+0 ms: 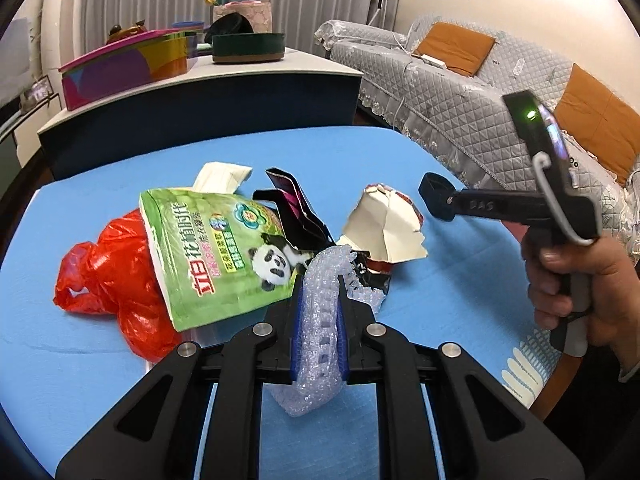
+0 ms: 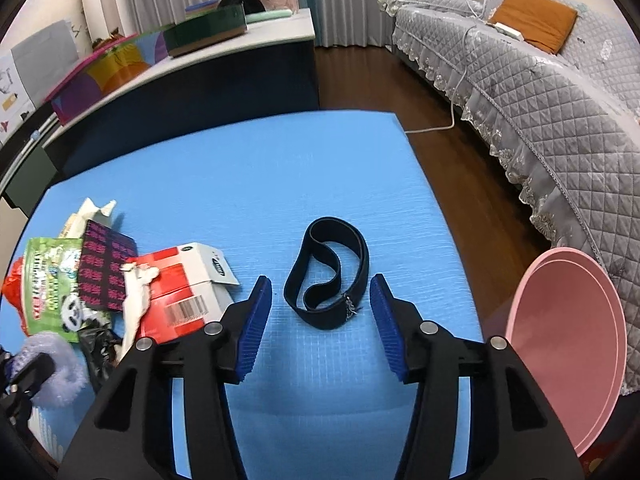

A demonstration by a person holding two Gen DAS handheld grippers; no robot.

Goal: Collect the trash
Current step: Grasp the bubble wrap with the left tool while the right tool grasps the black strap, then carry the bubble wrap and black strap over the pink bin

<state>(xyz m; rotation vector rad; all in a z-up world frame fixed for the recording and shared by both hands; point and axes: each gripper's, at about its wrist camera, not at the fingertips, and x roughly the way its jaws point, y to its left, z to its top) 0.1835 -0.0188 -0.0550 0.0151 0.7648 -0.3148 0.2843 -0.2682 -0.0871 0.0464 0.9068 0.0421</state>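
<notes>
Gripping a strip of bubble wrap [image 1: 320,320], my left gripper [image 1: 319,312] has its blue pads pressed in on both sides of it; the wrap bulges above and below the pads and trails up toward the trash pile. That pile sits on the blue mat [image 1: 360,152]: a green pouch [image 1: 216,256] with a panda on it lies over a red bag [image 1: 108,276], a white tissue pack [image 1: 222,176] pokes out behind the pouch, a dark wrapper [image 1: 292,208] with pink print stands against it, and a torn carton [image 1: 384,228] rests to the right. A crumpled black bag [image 1: 370,276] lies under the carton, touching the wrap.

My right gripper [image 2: 320,320] stands open, nothing between its pads. It hangs over a black band [image 2: 328,272] that lies looped on the mat by itself, apart from the pile; I cannot tell how high the pads are above it. From the left wrist view I see a hand [image 1: 576,284] around the right gripper's handle.

A pink bin [image 2: 568,348] shows at the mat's right edge in the right wrist view, beside the grey sofa [image 2: 540,92]. Beyond the mat stands a dark counter [image 1: 200,104] with coloured boxes on top.
</notes>
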